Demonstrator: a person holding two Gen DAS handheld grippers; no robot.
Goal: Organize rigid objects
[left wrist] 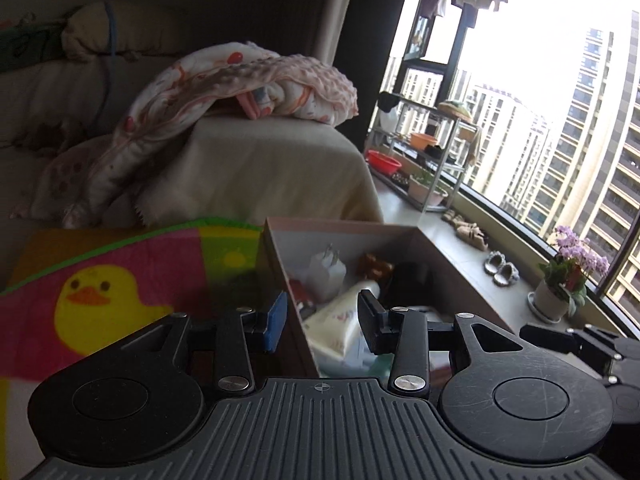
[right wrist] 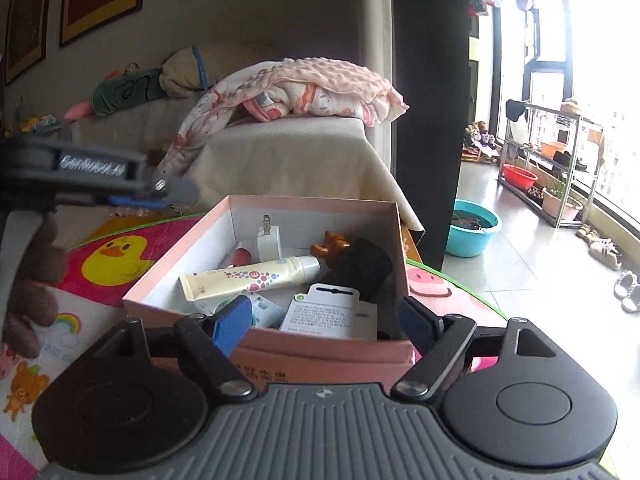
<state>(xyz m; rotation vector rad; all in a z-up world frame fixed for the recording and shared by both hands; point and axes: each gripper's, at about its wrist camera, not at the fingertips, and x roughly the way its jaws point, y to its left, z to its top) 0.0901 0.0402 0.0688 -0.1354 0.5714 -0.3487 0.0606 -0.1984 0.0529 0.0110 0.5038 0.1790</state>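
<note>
A pink open box stands on a colourful duck play mat. In it lie a cream tube, a white plug adapter, a brown wooden figure, a black object and a white carded packet. My right gripper is open and empty, its fingers straddling the box's near wall. My left gripper is open and empty, straddling the box's left wall, one finger over the tube. The left gripper also shows at the left of the right wrist view.
A beige sofa with a pink blanket stands behind the box. To the right are a teal basin, a metal rack with red and orange bowls, slippers and a potted flower by the window.
</note>
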